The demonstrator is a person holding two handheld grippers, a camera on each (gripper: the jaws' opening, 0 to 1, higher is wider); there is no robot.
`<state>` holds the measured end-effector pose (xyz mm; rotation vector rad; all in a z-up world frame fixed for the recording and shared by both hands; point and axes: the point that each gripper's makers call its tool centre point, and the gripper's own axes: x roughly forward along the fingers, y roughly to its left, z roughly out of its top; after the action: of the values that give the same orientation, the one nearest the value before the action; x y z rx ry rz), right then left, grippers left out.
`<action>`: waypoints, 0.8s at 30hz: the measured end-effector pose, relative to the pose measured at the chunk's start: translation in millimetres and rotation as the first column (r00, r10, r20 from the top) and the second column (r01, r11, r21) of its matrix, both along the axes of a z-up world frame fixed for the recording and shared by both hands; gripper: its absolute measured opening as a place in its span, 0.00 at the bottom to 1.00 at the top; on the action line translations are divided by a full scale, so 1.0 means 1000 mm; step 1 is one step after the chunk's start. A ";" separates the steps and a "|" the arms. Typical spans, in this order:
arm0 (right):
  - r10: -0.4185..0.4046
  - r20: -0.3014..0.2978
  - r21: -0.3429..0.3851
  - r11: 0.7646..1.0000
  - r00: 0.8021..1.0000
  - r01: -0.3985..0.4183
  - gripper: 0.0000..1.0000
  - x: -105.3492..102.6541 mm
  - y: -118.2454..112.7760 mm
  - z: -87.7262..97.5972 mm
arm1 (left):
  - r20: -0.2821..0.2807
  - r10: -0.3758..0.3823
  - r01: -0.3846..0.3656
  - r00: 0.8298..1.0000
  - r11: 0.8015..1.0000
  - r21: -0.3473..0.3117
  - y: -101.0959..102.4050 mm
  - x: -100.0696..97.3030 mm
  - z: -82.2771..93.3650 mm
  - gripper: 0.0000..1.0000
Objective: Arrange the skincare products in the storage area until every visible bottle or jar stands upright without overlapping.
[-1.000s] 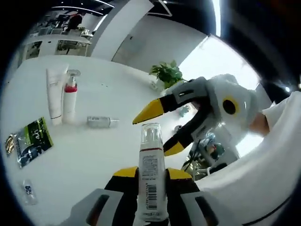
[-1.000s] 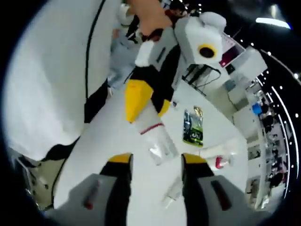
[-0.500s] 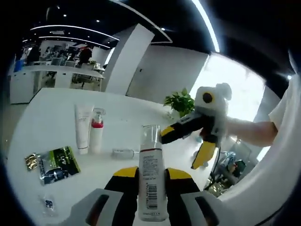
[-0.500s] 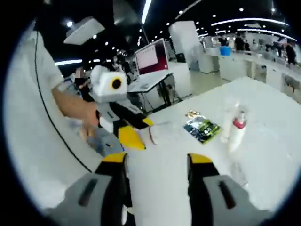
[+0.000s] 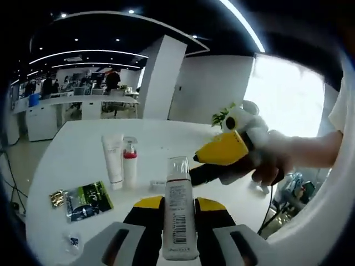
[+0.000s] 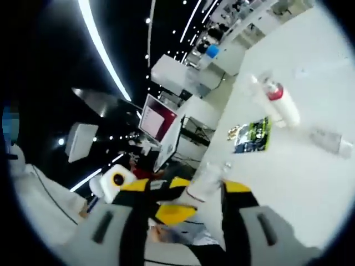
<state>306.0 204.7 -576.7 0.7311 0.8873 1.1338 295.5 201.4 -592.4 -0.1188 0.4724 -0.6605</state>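
The left hand-held gripper (image 5: 178, 208) pinches a clear-capped bottle (image 5: 178, 213) upright above the counter (image 5: 72, 149), not yet set down; the right hand-held gripper (image 6: 186, 194) hangs spread and empty. Beyond the bottle, a white tube (image 5: 113, 160) and red-collared pump bottle (image 5: 130, 166) already stand together, while a small clear bottle (image 5: 157, 182) beside them lies flat, awaiting righting

Barcoded bottle (image 5: 179, 213) upright; tube (image 5: 113, 160), red-collar pump bottle (image 5: 130, 166) standing behind.

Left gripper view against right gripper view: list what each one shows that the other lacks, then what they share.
Left gripper view: barcoded bottle gripped upright, potted plant, the person's hand on the right gripper. Right gripper view: red monitor screen. Both: white table, green sachet, white tube, red-collared pump bottle, small clear bottle lying flat.
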 end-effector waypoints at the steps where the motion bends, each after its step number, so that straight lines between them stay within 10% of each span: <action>1: -0.006 -0.017 -0.011 1.000 1.000 0.006 0.51 0.000 0.001 -0.004 | 0.003 0.002 -0.002 1.000 1.000 0.000 0.000 0.000 0.000 0.22; 16: 0.018 -0.099 -0.037 0.999 0.995 -0.022 0.28 -0.011 0.026 -0.018 | 0.072 0.067 -0.072 0.995 0.995 0.063 0.011 -0.009 0.011 0.22; 24: 0.111 0.066 -0.088 0.991 0.992 -0.105 0.22 -0.017 0.036 -0.007 | 0.063 0.087 -0.093 0.994 0.991 0.094 0.020 -0.011 0.004 0.22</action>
<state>289.0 240.5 -583.5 0.5759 0.9184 1.2036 284.8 221.6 -588.0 -0.0291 0.4389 -0.5502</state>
